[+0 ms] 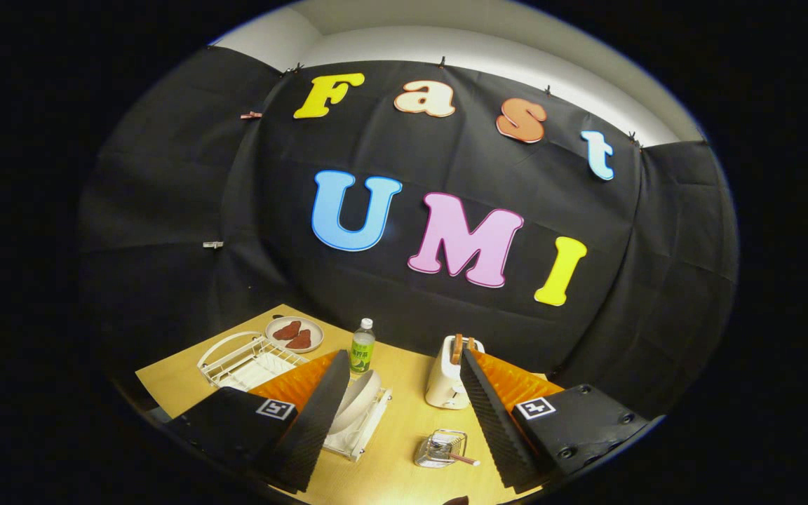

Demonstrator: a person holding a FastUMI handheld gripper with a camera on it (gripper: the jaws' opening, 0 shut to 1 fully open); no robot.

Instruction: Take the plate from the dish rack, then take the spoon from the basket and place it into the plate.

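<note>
One pale round plate [360, 398] stands on edge in a small white dish rack [362, 431], low in the frame beside the claw's left finger. Small wire basket [439, 449], lower centre between the fingers, holds a spoon with a reddish-brown handle [461, 459]. Claw [404, 414]: fingers spread wide, gripping nothing, raised above the wooden counter [397, 477]. White toaster [446, 379], centre. Green-labelled plastic bottle [362, 347], behind the plate. Larger white wire rack [246, 361] and a plate of reddish food [294, 333], left.
</note>
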